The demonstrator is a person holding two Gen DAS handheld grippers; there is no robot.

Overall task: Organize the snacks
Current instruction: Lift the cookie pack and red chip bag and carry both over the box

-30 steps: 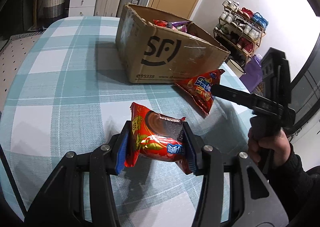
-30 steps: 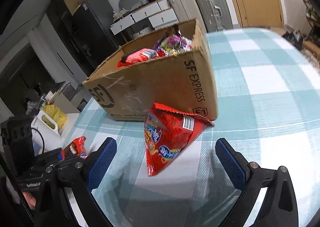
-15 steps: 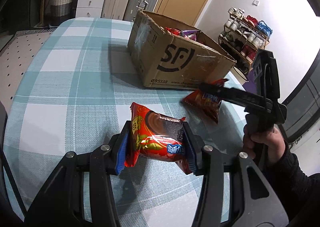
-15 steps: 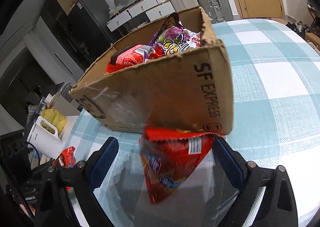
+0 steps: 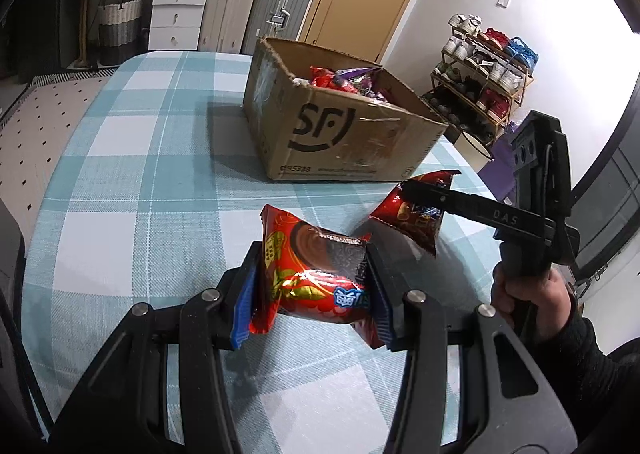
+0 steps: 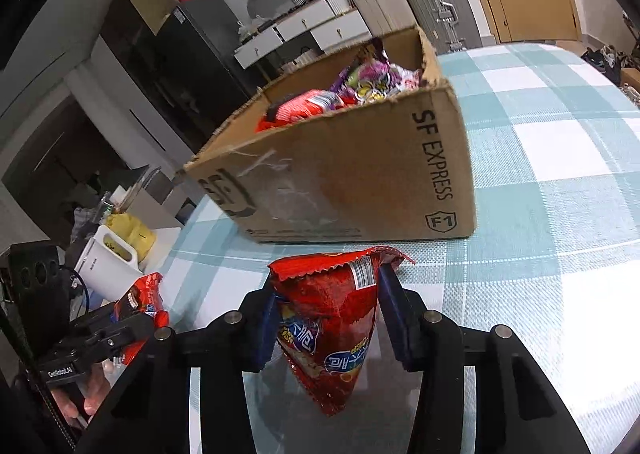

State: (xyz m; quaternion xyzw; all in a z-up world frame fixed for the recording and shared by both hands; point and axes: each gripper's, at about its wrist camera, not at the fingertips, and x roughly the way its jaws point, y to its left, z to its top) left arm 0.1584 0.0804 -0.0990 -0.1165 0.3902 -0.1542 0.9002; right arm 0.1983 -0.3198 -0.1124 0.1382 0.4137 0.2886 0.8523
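My left gripper [image 5: 312, 286] is clamped on a red snack packet with a chocolate-brown picture [image 5: 316, 274], its blue pads [image 5: 244, 306] pressing both sides so the packet bulges up between them. The packet hangs clear of the checked tablecloth [image 5: 132, 182], on the near side of the cardboard box [image 5: 344, 134].

My right gripper [image 6: 328, 314] is clenched on a triangular red crisp bag [image 6: 332, 318]; its pads pinch the bag just under the crimped top edge, and the pointed end hangs down toward the cloth. In the left wrist view the same bag [image 5: 416, 214] sits just in front of the box's near right corner, caught in the black fingers, with a hand [image 5: 528, 294] in a dark sleeve on the handle behind.

The box stands open on the table, and inside it lie more packets, red [image 6: 304, 110] and purple [image 6: 372, 74]; I cannot make out how many. Beyond the box, against the far wall, stand suitcases [image 5: 280, 10] and white drawers [image 5: 176, 14]; to the right of the box is a shoe rack [image 5: 484, 70].
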